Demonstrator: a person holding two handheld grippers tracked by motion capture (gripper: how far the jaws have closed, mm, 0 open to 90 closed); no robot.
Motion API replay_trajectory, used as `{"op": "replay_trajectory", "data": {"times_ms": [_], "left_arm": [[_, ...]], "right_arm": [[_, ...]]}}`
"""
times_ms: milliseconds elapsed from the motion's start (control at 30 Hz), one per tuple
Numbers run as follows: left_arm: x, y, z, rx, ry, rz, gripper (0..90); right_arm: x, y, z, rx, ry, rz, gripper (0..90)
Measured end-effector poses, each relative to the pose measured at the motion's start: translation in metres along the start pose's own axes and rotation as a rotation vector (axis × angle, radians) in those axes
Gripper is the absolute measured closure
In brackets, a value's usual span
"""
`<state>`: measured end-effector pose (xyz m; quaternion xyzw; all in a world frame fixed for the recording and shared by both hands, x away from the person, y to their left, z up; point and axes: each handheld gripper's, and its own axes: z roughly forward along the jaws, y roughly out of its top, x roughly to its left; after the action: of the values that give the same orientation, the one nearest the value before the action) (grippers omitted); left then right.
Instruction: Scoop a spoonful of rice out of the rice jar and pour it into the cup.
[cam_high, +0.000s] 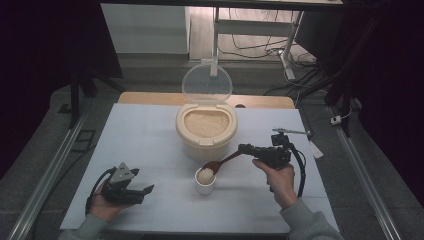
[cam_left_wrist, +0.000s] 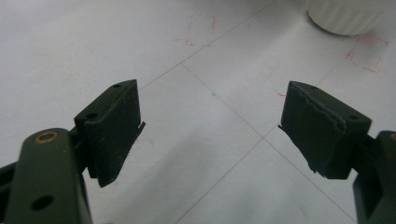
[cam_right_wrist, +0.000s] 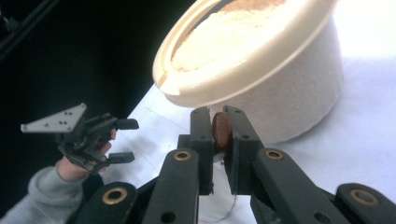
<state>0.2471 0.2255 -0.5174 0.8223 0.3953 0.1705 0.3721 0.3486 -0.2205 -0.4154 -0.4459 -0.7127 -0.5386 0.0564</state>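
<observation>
So the person's right gripper (cam_high: 245, 148) is pinching the end of a brown wooden spoon (cam_high: 219, 163), jaws pressed tight on the handle; you can see the reddish-brown handle end wedged between them in the right gripper view. The bowl of the spoon sits right over the small white cup (cam_high: 205, 181), which is near the front middle of the table (cam_high: 150, 135), just in front of the rice container (cam_high: 206, 131). The cup already looks heaped with rice.

Best guess at the step: tipping a scoop of rice into the cup. To do it well, the spoon should roll slowly about its handle while staying centred over the rim, since the cup is narrow and already mounded, so grains could easily slide off onto the table. The grip is far out at the handle's end, so a wobble there would swing the bowl a lot; steady wrist is the thing.

The left gripper (cam_high: 146, 190) rests low at the front left, well apart from the cup, jaws spread wide with nothing between them.

Count: one rice container with its clear lid (cam_high: 206, 83) flipped up, one cup, one spoon, two grippers.
</observation>
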Motion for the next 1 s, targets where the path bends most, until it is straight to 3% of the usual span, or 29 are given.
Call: {"op": "replay_trajectory", "data": {"times_ms": [267,367,700,1000], "left_arm": [[0.0,0.0,0.0,0.001,-0.001,0.001,20.0],[0.0,0.0,0.001,0.001,-0.001,0.002,20.0],[0.0,0.0,0.001,0.001,0.0,-0.001,20.0],[0.0,0.0,0.001,0.001,0.001,-0.005,20.0]], "right_arm": [[0.026,-0.004,-0.005,-0.033,-0.026,-0.244,82.4],[0.032,-0.005,-0.008,-0.043,-0.018,-0.289,82.4],[0.019,-0.002,-0.028,-0.115,0.05,-0.232,82.4],[0.012,0.003,-0.054,-0.158,0.038,-0.228,82.4]]}}
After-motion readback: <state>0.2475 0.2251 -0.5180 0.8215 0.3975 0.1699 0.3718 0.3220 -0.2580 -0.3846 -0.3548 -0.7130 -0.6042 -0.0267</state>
